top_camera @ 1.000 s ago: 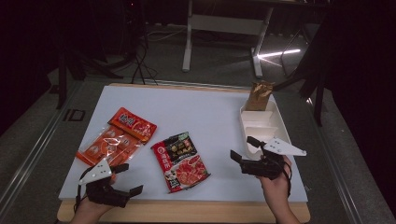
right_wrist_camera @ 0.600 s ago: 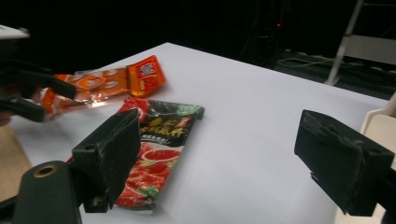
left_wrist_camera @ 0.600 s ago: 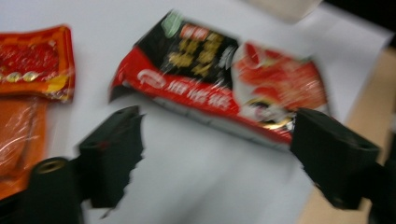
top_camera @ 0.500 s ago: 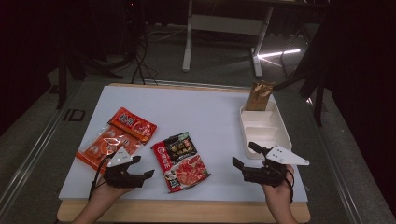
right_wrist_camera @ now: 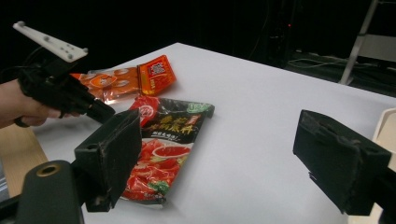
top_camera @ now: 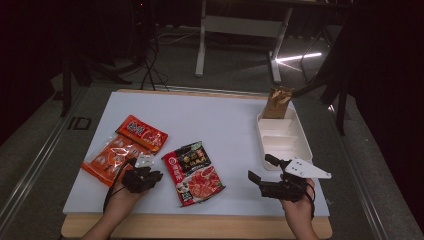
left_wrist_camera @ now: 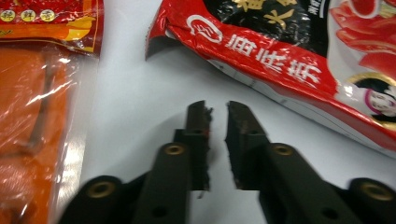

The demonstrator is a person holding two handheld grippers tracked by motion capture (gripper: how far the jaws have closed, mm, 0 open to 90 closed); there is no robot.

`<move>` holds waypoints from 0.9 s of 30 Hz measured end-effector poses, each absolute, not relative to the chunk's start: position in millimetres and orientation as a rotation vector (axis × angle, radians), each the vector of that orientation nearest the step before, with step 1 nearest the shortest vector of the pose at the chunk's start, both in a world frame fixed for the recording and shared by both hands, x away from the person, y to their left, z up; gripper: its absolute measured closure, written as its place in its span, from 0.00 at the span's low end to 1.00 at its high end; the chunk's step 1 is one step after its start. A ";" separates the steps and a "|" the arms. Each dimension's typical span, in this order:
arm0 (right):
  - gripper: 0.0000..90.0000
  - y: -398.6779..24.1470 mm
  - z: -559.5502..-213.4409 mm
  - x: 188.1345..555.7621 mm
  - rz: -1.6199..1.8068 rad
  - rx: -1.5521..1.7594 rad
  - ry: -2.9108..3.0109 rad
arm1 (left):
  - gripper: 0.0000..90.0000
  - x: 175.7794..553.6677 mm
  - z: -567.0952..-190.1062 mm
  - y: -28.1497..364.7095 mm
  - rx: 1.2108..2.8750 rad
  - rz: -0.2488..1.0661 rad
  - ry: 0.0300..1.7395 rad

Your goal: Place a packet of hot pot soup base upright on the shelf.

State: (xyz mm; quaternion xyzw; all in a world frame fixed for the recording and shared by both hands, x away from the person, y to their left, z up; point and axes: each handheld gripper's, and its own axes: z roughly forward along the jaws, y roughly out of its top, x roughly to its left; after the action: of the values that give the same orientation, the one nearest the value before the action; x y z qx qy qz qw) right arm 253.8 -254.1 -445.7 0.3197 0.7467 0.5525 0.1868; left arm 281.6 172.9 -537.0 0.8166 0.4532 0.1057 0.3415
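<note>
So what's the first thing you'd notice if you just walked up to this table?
Probably the red-and-black sauce packet lying flat near the middle front of the white table, with an orange packet to its left. Next, the left gripper, jaws nearly together on nothing, beside the red packet's corner, and the right gripper, jaws wide open, near a white divided tray.

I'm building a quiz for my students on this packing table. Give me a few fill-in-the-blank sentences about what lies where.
1. The left gripper sits between the orange packet and the ____-and-black sauce packet.
2. Nothing is between the left gripper's jaws, which are nearly ____.
3. The right gripper has its jaws ____.
4. A brown pouch stands at the far end of the white ____.

Missing words: red; shut; open; tray
</note>
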 end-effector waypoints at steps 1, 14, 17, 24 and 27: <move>0.17 -254.1 -446.0 254.0 1.556 0.906 2.102 | 0.97 283.2 -537.5 171.6 2.134 0.281 1.176; 0.19 -255.8 -448.6 255.2 1.528 0.939 2.122 | 1.00 294.3 -541.4 151.3 2.193 0.230 1.093; 0.18 -257.1 -449.7 255.6 1.512 0.937 2.121 | 1.00 297.2 -541.6 151.3 2.188 0.217 1.096; 0.17 -258.9 -451.8 257.3 1.515 0.944 2.134 | 1.00 307.0 -540.9 145.6 2.196 0.230 1.097; 0.17 -261.6 -451.9 258.0 1.518 0.951 2.125 | 1.00 313.2 -540.8 142.5 2.195 0.227 1.100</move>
State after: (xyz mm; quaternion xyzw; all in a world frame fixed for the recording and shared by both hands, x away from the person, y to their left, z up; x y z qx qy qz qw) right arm 258.0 -261.6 -451.9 0.3365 0.7521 0.5373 0.1802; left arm 313.2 142.5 -540.8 0.8400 0.4208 0.0867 0.3314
